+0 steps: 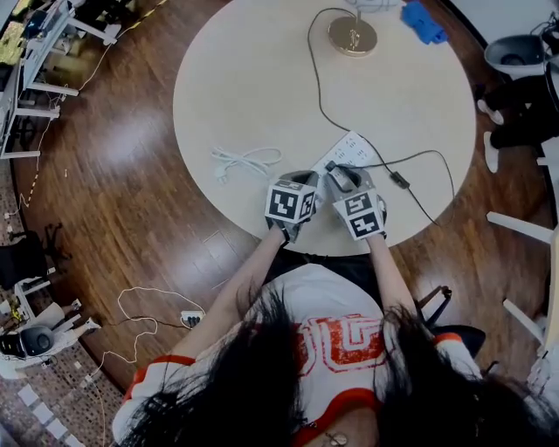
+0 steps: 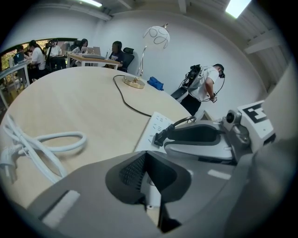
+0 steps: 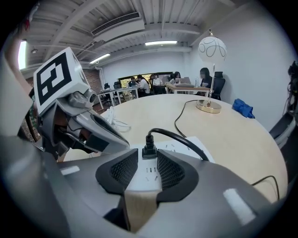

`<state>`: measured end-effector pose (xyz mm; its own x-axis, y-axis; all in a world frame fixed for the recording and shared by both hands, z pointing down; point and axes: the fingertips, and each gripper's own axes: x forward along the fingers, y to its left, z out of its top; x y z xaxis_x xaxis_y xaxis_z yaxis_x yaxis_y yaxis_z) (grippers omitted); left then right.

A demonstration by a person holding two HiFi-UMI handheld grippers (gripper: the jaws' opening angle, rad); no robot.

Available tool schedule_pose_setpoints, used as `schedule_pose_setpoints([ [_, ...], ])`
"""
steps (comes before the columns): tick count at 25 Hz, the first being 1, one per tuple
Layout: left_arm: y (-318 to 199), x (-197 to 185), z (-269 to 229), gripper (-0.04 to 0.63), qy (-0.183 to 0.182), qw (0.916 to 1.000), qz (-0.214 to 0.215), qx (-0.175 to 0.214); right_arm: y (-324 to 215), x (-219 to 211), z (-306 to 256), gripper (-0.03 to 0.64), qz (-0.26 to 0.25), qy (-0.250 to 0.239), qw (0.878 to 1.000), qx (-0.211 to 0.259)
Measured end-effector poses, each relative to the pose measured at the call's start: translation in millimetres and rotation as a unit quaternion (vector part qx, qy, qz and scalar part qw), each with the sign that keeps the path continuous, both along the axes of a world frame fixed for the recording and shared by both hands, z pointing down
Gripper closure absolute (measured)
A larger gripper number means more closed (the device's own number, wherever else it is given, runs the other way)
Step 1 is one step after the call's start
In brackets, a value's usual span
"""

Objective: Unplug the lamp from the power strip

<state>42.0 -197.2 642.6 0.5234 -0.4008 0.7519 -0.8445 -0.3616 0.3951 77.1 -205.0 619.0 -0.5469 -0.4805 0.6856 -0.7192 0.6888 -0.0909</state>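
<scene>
The white power strip [image 1: 351, 150] lies near the table's front edge, with the lamp's black plug [image 3: 149, 150] seated in one of its sockets. From there the black cord [image 1: 319, 87] runs to the gold-based lamp [image 1: 353, 35] at the far side. My right gripper [image 3: 148, 160] is open; its pads stand apart over the strip, and the plug sits just past their tips, untouched. My left gripper [image 2: 146, 157] is beside it at the strip's near end, with its jaws shut on a white edge that looks like the strip's.
A coiled white cable [image 1: 247, 161] lies on the round table [image 1: 244, 79] left of the grippers. A blue object [image 1: 424, 22] sits by the lamp. The cord's inline switch [image 1: 399, 180] rests at the right. People sit at desks far behind.
</scene>
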Motion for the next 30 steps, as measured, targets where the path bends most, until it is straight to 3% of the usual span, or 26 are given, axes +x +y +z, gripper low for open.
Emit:
schedule_pose_setpoints([
  [10, 2, 1, 0, 0.595, -0.010, 0.9999, 0.008, -0.012, -12, -13, 9, 0.490, -0.035, 0.029, 0.999, 0.027],
  [20, 2, 1, -1, 0.595, -0.007, 0.9999, 0.012, -0.009, -12, -12, 11, 0.500, -0.025, 0.041, 0.999, 0.018],
  [22, 2, 2, -1, 0.595, -0.010, 0.9998, 0.015, -0.007, -13, -10, 5, 0.500, -0.012, 0.022, 0.999, 0.021],
  [26, 1, 3, -1, 0.595, -0.011, 0.9997, 0.020, -0.002, -28, -7, -50, 0.500, 0.041, -0.077, 0.995, 0.055],
  [30, 1, 1, 1, 0.595, -0.002, 0.9999, 0.009, -0.010, -40, 4, -63, 0.499, 0.040, -0.048, 0.996, 0.061],
])
